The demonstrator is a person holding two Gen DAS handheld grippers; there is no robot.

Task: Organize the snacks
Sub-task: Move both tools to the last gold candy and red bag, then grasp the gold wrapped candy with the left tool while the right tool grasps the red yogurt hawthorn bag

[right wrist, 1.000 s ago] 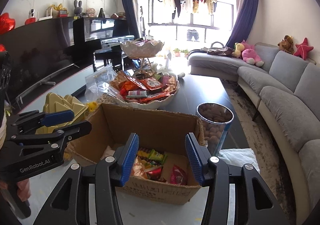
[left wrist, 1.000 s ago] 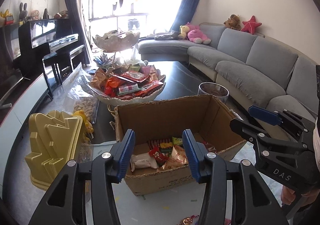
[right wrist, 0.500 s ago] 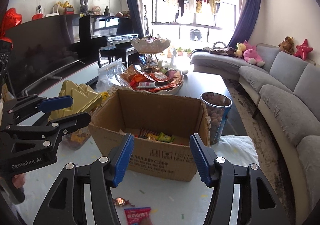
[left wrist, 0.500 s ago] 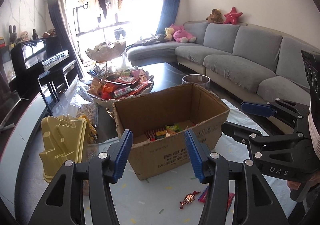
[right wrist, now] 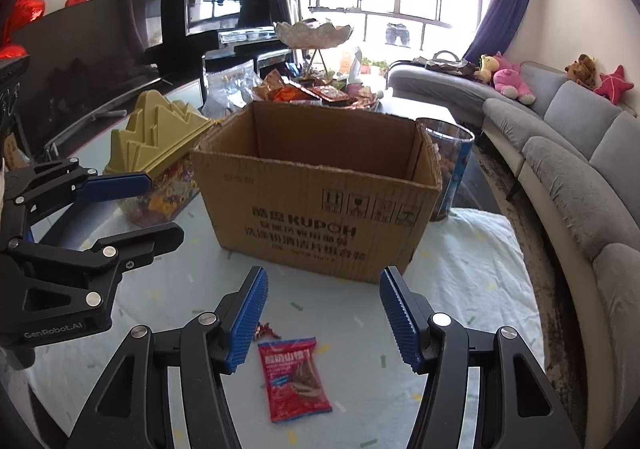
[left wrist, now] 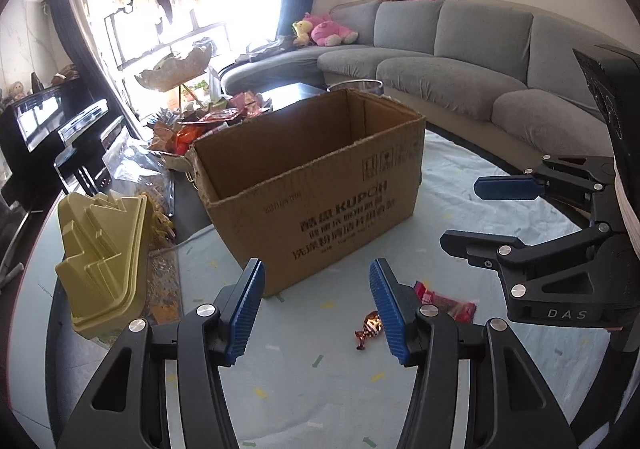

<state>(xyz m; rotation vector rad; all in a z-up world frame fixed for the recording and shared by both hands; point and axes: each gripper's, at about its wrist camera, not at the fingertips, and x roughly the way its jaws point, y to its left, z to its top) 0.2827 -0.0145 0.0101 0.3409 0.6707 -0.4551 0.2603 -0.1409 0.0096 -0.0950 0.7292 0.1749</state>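
Note:
An open cardboard box (left wrist: 320, 185) stands on the pale table cloth; it also shows in the right wrist view (right wrist: 320, 201). A red snack packet (right wrist: 294, 379) lies flat in front of it, between the fingers of my right gripper (right wrist: 324, 319), which is open and empty above it. The packet shows in the left wrist view (left wrist: 444, 301) too. A small foil-wrapped candy (left wrist: 368, 327) lies beside the packet, just left of the right finger of my left gripper (left wrist: 318, 313), which is open and empty. In the right wrist view the candy (right wrist: 266, 330) is partly hidden.
A yellow stepped container (left wrist: 104, 249) stands left of the box. A tiered bowl of snack packets (left wrist: 208, 121) sits behind the box. A clear jar of nuts (right wrist: 450, 173) stands at its right. A grey sofa (left wrist: 460, 69) curves along the right.
Both grippers have pulled back from over the box and lowered toward the table. The box's inside is out of sight now, and the red packet and candy have come into view.

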